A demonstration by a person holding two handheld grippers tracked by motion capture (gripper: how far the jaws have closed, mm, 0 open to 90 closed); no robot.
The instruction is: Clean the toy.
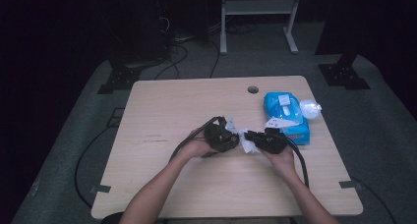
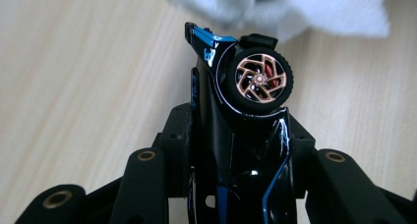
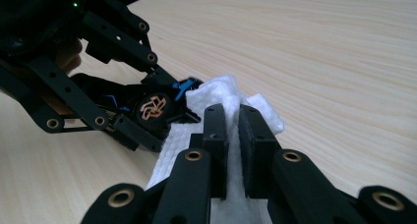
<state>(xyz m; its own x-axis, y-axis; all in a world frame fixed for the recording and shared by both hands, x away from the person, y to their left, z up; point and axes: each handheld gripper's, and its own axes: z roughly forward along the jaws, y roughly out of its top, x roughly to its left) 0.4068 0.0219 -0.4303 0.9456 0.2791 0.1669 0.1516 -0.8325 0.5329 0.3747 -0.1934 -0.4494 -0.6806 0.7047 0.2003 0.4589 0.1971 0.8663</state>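
My left gripper is shut on a small black toy car with blue trim. One copper-spoked wheel of the car faces the left gripper view. My right gripper is shut on a crumpled white wipe, whose folded tip touches the car beside that wheel. In the high view the two grippers meet nose to nose over the table's middle, right gripper at the right. The wipe hangs between them just above the wood.
A blue pack of wipes lies right behind my right hand, with a small white crumpled thing at its far right corner. The table has a round cable hole near its back edge. Cables trail off both grippers.
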